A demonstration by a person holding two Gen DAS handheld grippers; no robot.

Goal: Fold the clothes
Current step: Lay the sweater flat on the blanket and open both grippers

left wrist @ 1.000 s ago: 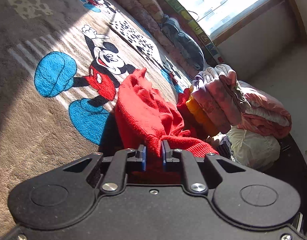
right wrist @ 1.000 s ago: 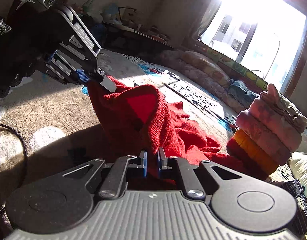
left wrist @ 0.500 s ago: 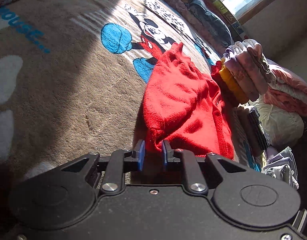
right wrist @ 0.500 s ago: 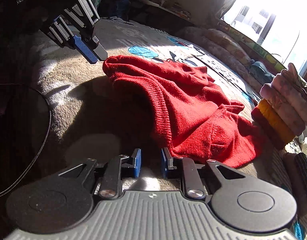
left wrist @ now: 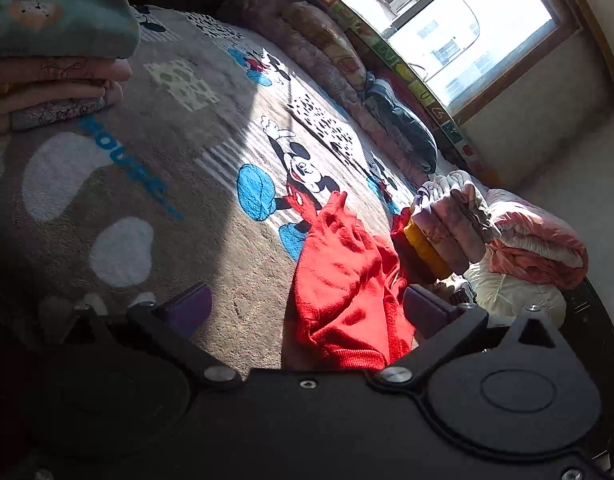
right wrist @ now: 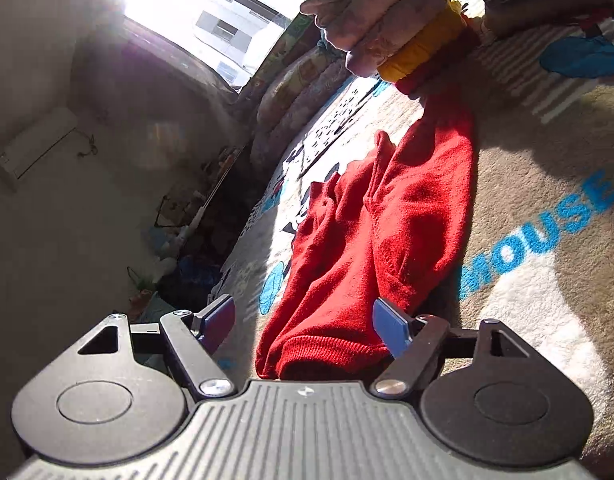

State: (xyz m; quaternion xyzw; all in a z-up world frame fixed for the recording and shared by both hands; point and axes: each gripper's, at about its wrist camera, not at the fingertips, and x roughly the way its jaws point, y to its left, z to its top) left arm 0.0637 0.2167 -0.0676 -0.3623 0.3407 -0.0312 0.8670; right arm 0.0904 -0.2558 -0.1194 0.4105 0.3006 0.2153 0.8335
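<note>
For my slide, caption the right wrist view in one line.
Open right claw over the ribbed hem of a red sweater lying on a cartoon-mouse blanket, folded clothes stack beyond.

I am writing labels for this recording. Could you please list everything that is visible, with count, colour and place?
red sweater: one, red, lying loosely folded on the blanket ahead of both grippers
cartoon-mouse blanket: one, beige with blue, white and red print, under everything
folded stack: one, pink, purple, yellow layers, beside the sweater's far end
second folded stack: one, teal on pink, far left
bedding roll: one, faded floral, below the window
window: one, bright, behind
left gripper: open, empty
right gripper: open, empty
</note>
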